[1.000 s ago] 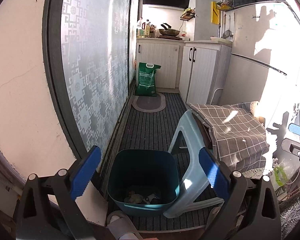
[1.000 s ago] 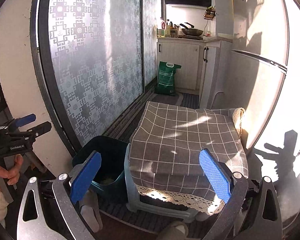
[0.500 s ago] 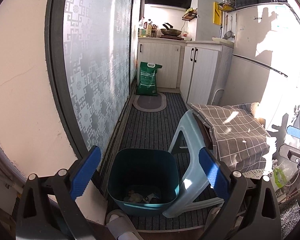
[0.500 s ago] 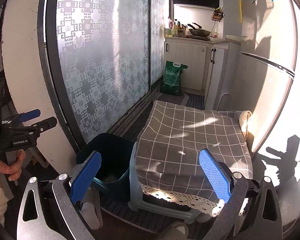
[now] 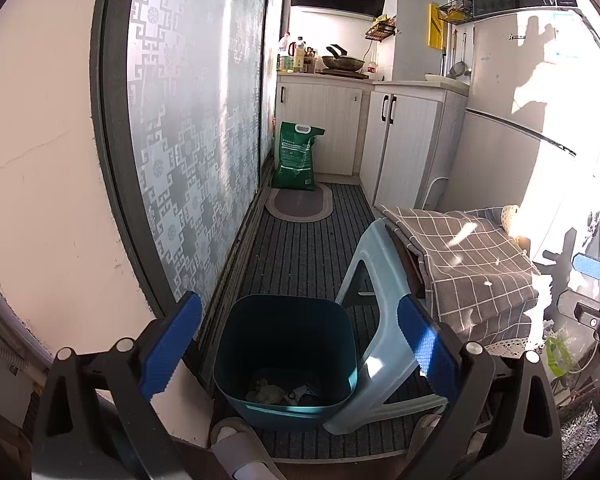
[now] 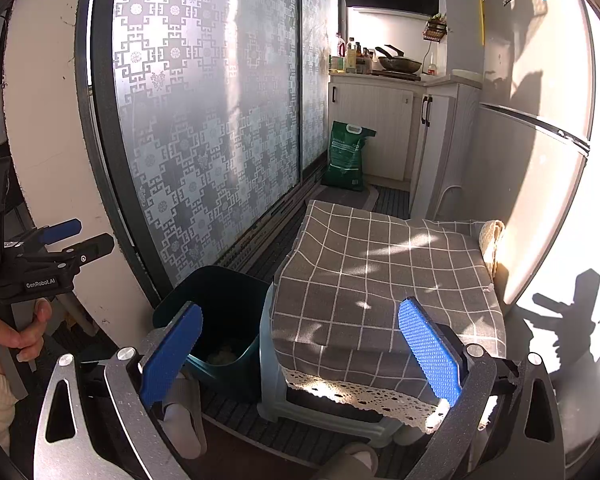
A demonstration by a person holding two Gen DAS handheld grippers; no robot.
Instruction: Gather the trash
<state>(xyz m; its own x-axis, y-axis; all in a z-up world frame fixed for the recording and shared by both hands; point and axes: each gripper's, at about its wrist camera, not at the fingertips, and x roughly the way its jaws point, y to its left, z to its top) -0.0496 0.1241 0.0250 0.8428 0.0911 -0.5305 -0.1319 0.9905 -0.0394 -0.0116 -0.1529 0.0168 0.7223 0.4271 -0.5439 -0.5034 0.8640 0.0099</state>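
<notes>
A dark teal trash bin point(image 5: 286, 356) stands on the striped floor mat by the sliding door, with crumpled trash point(image 5: 276, 392) at its bottom. It also shows in the right wrist view point(image 6: 220, 320). My left gripper point(image 5: 296, 352) is open and empty, hovering above the bin. My right gripper point(image 6: 300, 348) is open and empty, above the stool. The left gripper also shows at the left edge of the right wrist view point(image 6: 60, 248), held by a hand. A green wrapper point(image 5: 556, 354) lies on the floor at the right.
A pale blue plastic stool point(image 5: 380, 280) covered by a grey checked cloth point(image 6: 384, 276) stands right of the bin. A frosted sliding door point(image 5: 196, 128) runs along the left. A green sack point(image 5: 296, 156), cabinets point(image 5: 404, 140) and a fridge point(image 6: 540, 120) lie beyond. Slippered feet point(image 5: 236, 448) are below.
Both grippers have risen and pulled back slightly, so the views tilt and shift a little. The jaws stay open and nothing was picked up.
</notes>
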